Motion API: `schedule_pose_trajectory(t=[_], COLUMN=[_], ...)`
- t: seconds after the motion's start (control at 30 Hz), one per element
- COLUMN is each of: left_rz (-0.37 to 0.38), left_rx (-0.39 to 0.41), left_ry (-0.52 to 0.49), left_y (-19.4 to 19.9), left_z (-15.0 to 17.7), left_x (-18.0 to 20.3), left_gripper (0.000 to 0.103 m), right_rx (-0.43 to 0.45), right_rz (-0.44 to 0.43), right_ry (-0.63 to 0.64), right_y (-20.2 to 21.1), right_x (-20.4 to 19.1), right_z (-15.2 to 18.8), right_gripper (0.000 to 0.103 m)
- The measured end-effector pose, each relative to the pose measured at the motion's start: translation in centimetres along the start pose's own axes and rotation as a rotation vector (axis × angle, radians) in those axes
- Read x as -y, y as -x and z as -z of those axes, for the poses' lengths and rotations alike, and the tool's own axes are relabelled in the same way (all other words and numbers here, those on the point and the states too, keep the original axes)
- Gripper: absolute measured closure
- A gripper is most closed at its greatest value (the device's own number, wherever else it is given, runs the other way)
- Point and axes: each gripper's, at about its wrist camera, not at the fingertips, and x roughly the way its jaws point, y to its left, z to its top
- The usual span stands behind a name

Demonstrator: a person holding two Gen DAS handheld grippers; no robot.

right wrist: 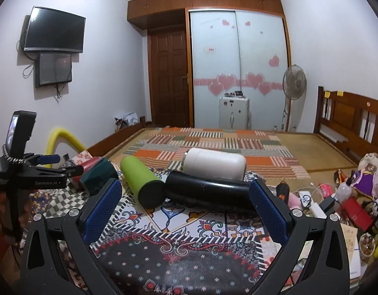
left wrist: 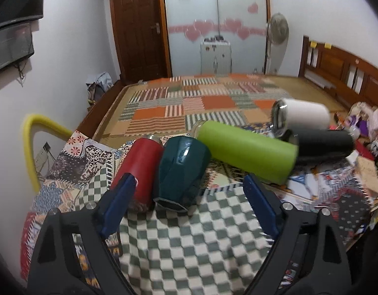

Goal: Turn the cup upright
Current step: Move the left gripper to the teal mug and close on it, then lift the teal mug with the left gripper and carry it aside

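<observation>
Five cups are seen lying on their sides on a patterned cloth (right wrist: 179, 223) at the foot of a bed (right wrist: 213, 145), none yet stood upright. In the left wrist view, the left gripper (left wrist: 190, 184) is held spread wide and empty, its blue pads flanking the teal cup (left wrist: 181, 169), which lies just ahead at 12 o'clock with its base turned toward the camera. A red cup (left wrist: 139, 164) is pressed against it at 10 o'clock; a lime-green cup (left wrist: 248, 150) lies at 1 o'clock, with a white cup (left wrist: 302, 115) resting over a black cup (left wrist: 324, 145) farther out at 2 o'clock.

In the right wrist view, the right gripper (right wrist: 185, 193) is likewise held wide apart and grips nothing. The black cup lies crosswise just beyond its fingertips at 12 o'clock.

The step in hand is judged to be the approach: both tools are lined up on the pile, and no cup has been touched. Which cup is meant cannot be told from the task line; the teal one appears the likeliest target for the left side. For the next move, the open jaws would need to be advanced around a cup's body, closed firmly, and the cup lifted clear of its neighbours before being rotated onto its base. Care is called for, since the touching cups could be set rolling on the soft cloth.
</observation>
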Motion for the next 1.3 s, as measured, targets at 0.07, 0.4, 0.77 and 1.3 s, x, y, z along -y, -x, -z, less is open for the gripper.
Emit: schedule_pose_trajectory(t=[0.07,0.4,0.77,1.3], left_rz=[-0.012,0.009,0.041,0.006], left_rx=[-0.028,-0.166,-0.277,-0.334], left_ry=[-0.027,-0.056,-0.087,-0.147], left_y=[-1.3,-6.4,-9.5,-12.5], left_z=[-0.3,-1.4,-1.6,-1.9], left_x=[0.0,-0.8,0.0,0.8], left_gripper=[0.012,0.014,0.024,0.024], right_rx=[-0.015,-0.05,-0.06,-0.094], right_rz=[-0.002,-0.022,-0.04,-0.041], right_ry=[0.001,0.01,0.003,-0.005], right_y=[-0.8,-2.5,-3.8,-5.4], right_x=[0.1,0.0,0.6,0.9], right_z=[0.0,0.5,0.3,1.3], right_gripper=[0.0,0.0,0.0,0.0])
